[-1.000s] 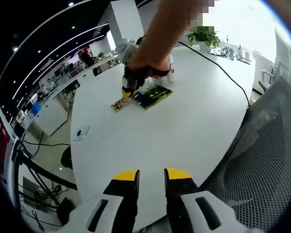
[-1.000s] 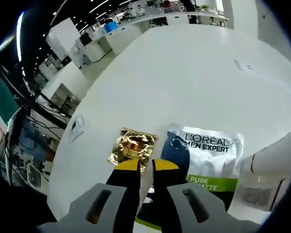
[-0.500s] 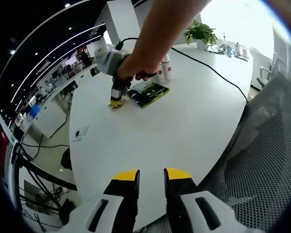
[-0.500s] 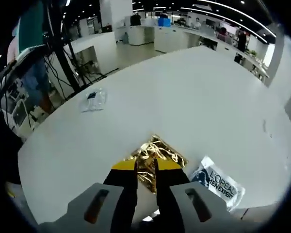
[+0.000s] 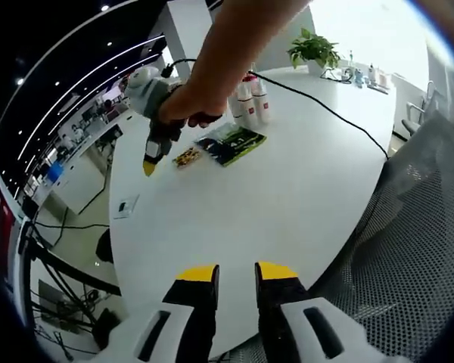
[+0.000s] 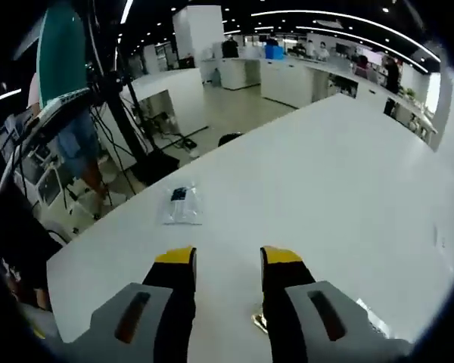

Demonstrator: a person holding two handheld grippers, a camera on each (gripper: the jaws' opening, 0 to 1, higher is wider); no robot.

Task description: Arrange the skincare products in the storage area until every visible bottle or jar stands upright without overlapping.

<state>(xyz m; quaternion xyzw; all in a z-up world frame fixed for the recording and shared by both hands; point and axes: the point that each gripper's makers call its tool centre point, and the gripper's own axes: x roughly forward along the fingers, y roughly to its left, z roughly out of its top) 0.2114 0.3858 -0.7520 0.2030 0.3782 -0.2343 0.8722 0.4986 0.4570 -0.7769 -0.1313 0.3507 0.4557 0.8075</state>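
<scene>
In the left gripper view, we see our left claw [image 5: 235,274] narrowly parted and empty over the white desk [image 5: 287,197]. Far off, the right claw [image 5: 149,166] hangs beside the gold packet [image 5: 187,157], green sachet [image 5: 231,142] and upright bottles [image 5: 250,102]; its gap is too small to read there. In the right gripper view it stands wide [image 6: 227,257], hiding most of the packet [image 6: 257,321]. The small plastic bag [image 6: 181,204] lies apart.

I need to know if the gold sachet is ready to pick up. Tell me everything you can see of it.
The gold sachet is a small, flat, shiny foil packet with a darker centre. It lies flat on the white table, just beside the green-and-black packet. The right gripper hangs open next to it, not touching.
</scene>
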